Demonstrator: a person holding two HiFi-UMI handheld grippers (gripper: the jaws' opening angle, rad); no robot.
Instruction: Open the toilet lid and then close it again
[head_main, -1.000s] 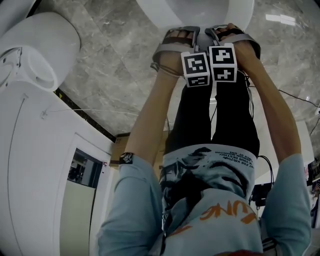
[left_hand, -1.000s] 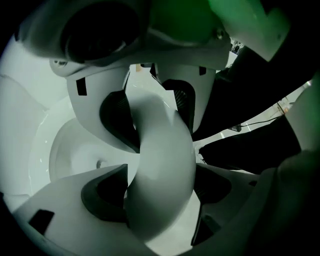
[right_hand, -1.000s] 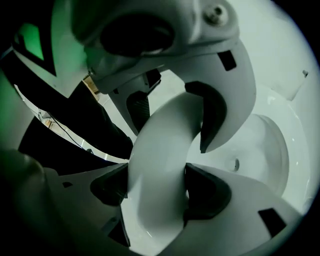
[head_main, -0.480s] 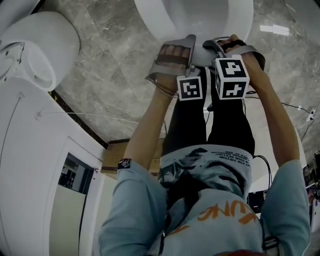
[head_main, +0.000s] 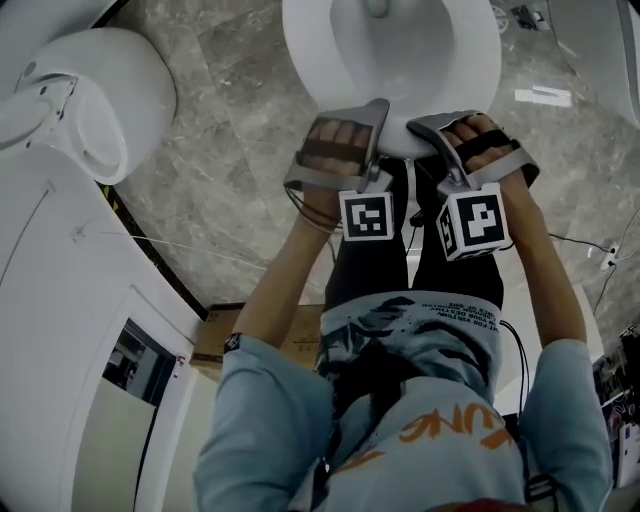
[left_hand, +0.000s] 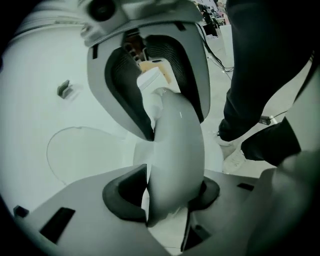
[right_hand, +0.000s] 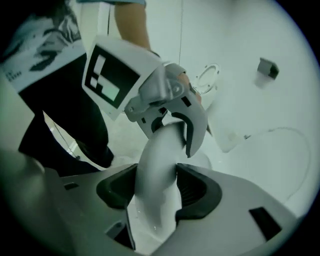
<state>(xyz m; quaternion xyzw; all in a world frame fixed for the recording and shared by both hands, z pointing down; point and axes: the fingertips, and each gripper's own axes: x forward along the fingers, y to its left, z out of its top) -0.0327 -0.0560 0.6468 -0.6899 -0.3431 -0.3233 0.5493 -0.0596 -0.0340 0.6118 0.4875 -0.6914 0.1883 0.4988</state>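
Grey marble floor (head_main: 220, 130), white wall (head_main: 50, 330)

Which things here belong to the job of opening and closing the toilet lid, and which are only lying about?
Belong to the job: white plastic toilet lid; left gripper and right gripper, whose jaws have just been closing and now clamp the lid's rim.
Only lying about: another white rounded fixture at the left; brown cardboard box; grey marble floor.
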